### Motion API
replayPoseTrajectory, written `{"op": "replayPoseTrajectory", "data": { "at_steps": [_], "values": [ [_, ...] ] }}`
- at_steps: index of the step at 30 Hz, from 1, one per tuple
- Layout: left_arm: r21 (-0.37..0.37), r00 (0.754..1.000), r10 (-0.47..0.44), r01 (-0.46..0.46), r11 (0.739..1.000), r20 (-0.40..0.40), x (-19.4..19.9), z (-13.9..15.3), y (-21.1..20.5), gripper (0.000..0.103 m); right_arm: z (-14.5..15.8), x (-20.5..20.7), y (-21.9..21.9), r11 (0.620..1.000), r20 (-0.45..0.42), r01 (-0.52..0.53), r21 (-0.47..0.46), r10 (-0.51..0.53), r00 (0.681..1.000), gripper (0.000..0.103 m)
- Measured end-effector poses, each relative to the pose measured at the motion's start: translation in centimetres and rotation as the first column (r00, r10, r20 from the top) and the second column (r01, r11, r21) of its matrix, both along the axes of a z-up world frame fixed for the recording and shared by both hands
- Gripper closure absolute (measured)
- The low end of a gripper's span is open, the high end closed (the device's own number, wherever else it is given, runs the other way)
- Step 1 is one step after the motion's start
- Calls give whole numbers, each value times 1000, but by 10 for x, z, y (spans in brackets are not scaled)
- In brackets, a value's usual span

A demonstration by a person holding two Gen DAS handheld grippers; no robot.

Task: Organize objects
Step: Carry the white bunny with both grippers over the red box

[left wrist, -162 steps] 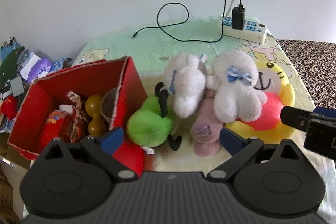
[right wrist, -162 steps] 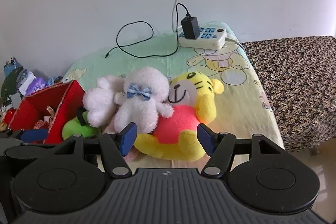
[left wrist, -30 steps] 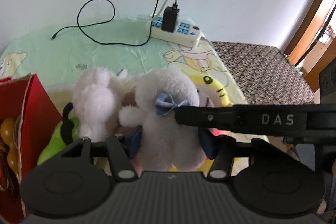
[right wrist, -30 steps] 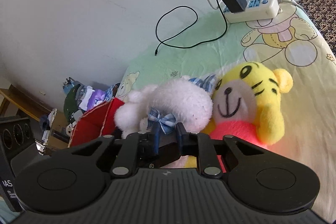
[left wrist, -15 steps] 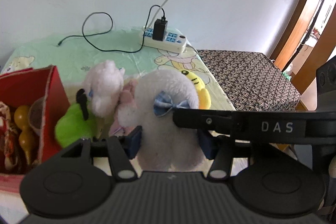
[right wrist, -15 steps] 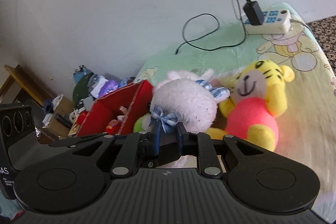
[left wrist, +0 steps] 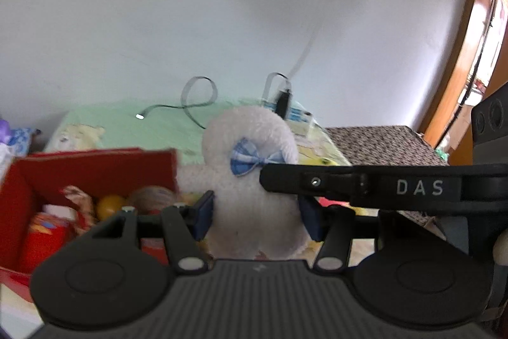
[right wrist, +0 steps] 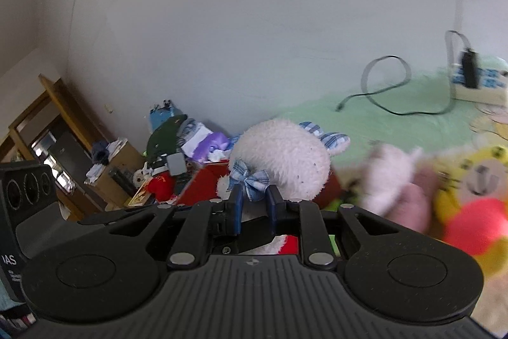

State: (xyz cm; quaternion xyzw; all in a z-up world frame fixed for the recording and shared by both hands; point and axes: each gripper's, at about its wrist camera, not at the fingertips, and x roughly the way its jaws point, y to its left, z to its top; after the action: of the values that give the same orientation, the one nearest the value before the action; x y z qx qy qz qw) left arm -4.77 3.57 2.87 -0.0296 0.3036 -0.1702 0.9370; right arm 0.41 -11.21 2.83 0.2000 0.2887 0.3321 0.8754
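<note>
The left tool [left wrist: 256, 218], in its own wrist view, is clamped on the body of the white plush toy [left wrist: 254, 180]; its two blue pads press into the fluff on either side, so the jaws stand fairly wide apart around the soft body. The toy hangs upright in the grip, with a blue checked bow [left wrist: 250, 161] at its neck. The black finger of the right tool [left wrist: 349, 183] reaches in from the right and ends at that bow. Left of the toy and lower sits the red box [left wrist: 95, 164], open-topped, with small items inside. Behind lie the bed [left wrist: 127, 123] with its green sheet, a black cable [left wrist: 197, 100] and a power strip [left wrist: 298, 116].

The right wrist view shows the right tool [right wrist: 254, 208] nearly closed, its blue pads pinching the bow [right wrist: 250, 180] below the toy's round white head [right wrist: 282, 161]. The red box [right wrist: 206, 183] shows just behind the toy. To the right on the bed, blurred, lie a pale pink plush [right wrist: 393, 180] and a yellow tiger plush [right wrist: 476, 202].
</note>
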Motion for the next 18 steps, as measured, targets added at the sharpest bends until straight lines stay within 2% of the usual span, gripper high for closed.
{"op": "replayPoseTrajectory", "data": {
  "at_steps": [8,13,18],
  "values": [
    [29,997,78,-79,996,12,9,-1,97,46,-11,27,96,997,11,-77,23,77,997,84],
    [74,992,122,-121,990,-9,18,-17,148,46,-29,44,152,994,-17,-106,24,107,994,84],
    [134,989,143,-135,982,-49,34,-36,189,46,-52,54,188,994,-69,-109,26,110,991,83]
  ]
}}
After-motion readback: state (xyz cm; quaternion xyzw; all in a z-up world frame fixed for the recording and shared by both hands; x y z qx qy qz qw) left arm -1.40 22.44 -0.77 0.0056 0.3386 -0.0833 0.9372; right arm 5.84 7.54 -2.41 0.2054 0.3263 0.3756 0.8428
